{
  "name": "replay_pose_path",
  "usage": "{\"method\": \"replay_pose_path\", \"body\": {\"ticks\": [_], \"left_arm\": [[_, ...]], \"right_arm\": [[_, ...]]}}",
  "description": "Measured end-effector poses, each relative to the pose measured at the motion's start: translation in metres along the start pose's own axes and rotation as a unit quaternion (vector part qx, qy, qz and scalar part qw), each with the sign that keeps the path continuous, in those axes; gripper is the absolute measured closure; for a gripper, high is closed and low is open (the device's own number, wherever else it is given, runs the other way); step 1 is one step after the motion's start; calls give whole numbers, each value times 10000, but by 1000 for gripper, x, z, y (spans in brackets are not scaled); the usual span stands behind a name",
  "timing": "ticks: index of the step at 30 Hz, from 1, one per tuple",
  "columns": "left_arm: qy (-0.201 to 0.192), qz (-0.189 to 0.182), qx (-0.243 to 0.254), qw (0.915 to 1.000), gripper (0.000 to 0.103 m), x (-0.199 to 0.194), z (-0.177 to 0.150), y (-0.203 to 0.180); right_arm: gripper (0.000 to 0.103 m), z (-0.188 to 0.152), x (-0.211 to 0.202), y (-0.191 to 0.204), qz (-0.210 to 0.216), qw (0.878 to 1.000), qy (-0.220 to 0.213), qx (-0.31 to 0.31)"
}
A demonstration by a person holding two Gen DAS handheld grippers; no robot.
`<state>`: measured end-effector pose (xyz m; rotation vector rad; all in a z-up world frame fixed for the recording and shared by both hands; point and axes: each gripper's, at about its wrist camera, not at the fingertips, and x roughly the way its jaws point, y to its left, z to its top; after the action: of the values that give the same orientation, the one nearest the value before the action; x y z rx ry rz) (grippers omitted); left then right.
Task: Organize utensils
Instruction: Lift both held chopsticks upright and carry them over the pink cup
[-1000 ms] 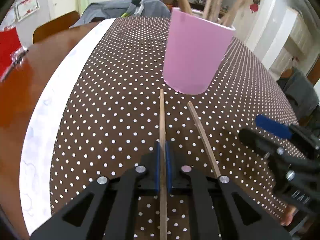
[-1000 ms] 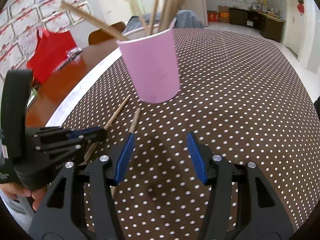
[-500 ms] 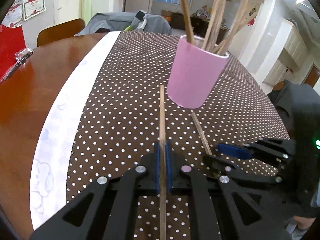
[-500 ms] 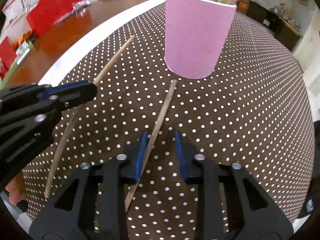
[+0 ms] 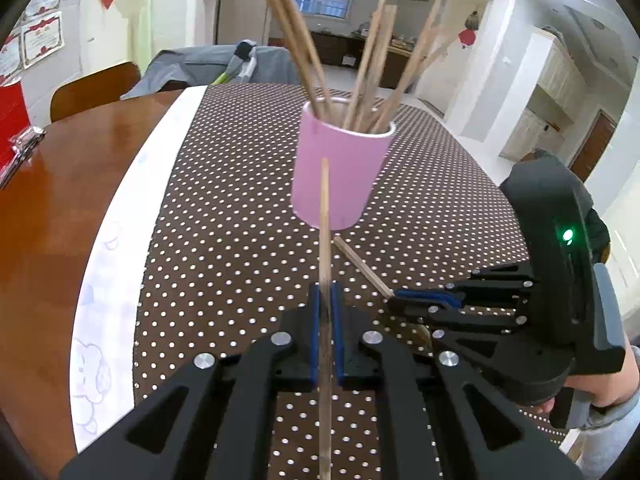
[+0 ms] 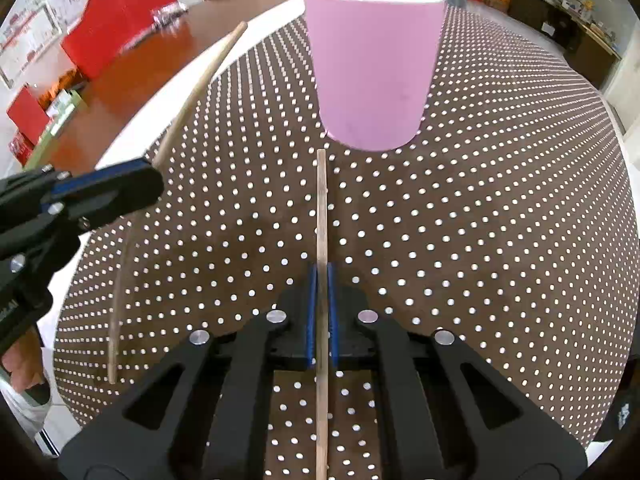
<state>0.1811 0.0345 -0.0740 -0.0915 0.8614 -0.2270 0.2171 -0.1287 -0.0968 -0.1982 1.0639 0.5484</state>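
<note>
Each gripper has 1 chopstick clamped flat between its blue pads, and the pink cup (image 5: 340,172) that both must end up in stands upright on the dotted cloth (image 5: 224,216) just ahead, already bristling with a loose fan of sticks. The left gripper (image 5: 325,320) is closed tight on its chopstick (image 5: 325,216), which looks clear of the cloth with its tip crossing the cup's wall in that view. The right gripper (image 6: 321,308) has just been closing and now pinches the second chopstick (image 6: 321,216), which lies along the cloth with its far end just short of the cup's base. To do this step well, lift each stick well above the rim before tipping it, since the cup looks light and a sideways knock at the wall would probably topple it (and spill everything already sorted). Bring the tip in over an open part of the mouth rather than into the crossed sticks, let the lower end pass inside the rim, then open the pads only once the stick stands steeply. I would take the 2 sticks 1 at a time, left first, as the grippers sit near each other and could collide over so narrow a mouth.
</note>
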Motion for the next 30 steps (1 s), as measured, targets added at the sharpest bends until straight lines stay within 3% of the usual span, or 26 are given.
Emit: {"method": "replay_pose_path", "body": {"ticks": [8, 17, 25, 30], "left_arm": [[-427, -71, 260, 9987, 97, -25, 10, -21], [-1432, 4, 570, 9881, 97, -58, 19, -53], [-2344, 71, 595, 9703, 97, -82, 45, -70], [-2976, 230, 648, 9522, 96, -94, 62, -82]], "right_arm": [[97, -12, -58, -19, 353, 9952, -896, 158], [97, -13, -113, -30, 617, 9787, -1928, 340], [97, -9, -152, -36, 521, 9596, -2722, 482], [97, 0, -169, -35, 340, 9445, -3229, 495]]}}
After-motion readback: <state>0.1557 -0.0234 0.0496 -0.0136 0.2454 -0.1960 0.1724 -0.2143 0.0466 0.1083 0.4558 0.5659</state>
